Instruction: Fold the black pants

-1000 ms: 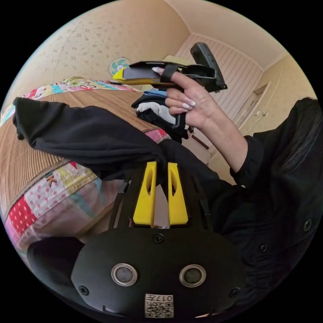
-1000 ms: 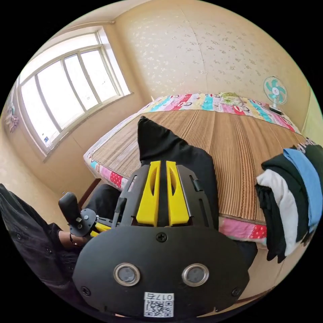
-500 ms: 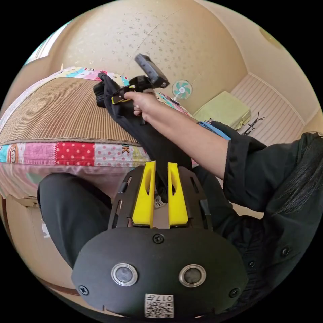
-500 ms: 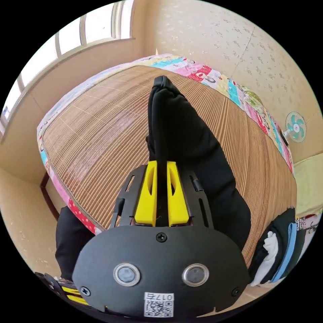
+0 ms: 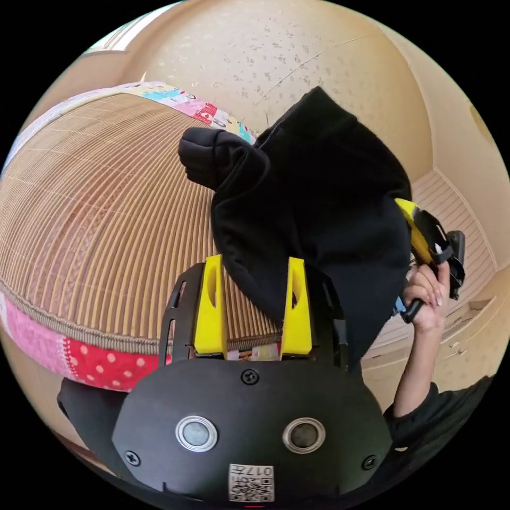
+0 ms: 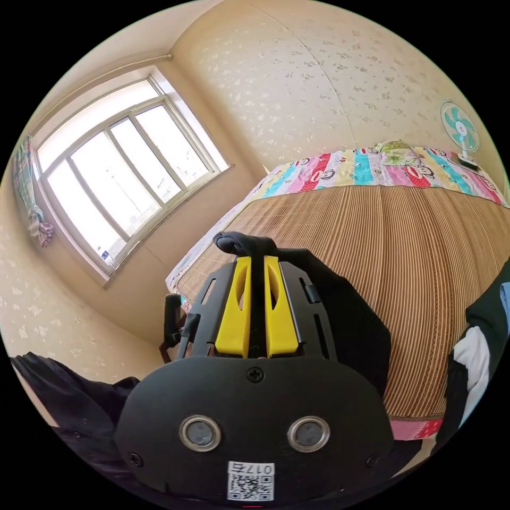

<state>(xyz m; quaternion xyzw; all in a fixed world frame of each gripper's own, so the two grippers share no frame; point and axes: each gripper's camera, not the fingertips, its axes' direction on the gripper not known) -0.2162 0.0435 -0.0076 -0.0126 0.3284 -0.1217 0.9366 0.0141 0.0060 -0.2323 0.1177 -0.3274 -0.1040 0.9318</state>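
Left gripper view: pants mid-lift over the mat, left claw let go, right claw pinching

My left gripper (image 5: 254,305) stood wide, jaws apart with nothing pressed between them; black pants (image 5: 313,212) hung bunched in front of it, above the woven straw mat (image 5: 95,212). Right gripper (image 5: 425,236) showed there past the cloth, a hand (image 5: 425,295) on its handle. In right gripper view my right gripper (image 6: 257,308) was narrow, both jaws clamped on a dark fold of the pants (image 6: 340,319) at the near mat (image 6: 425,255) edge. Step, as I judged it: bringing one end over for a fold. Next move would need my left claw to re-pinch a free edge, then lay flat. Fabric thick, soft, matte, lumpy; mat ribbed, stiff; patchwork quilt (image 6: 372,170) border glossy-bright
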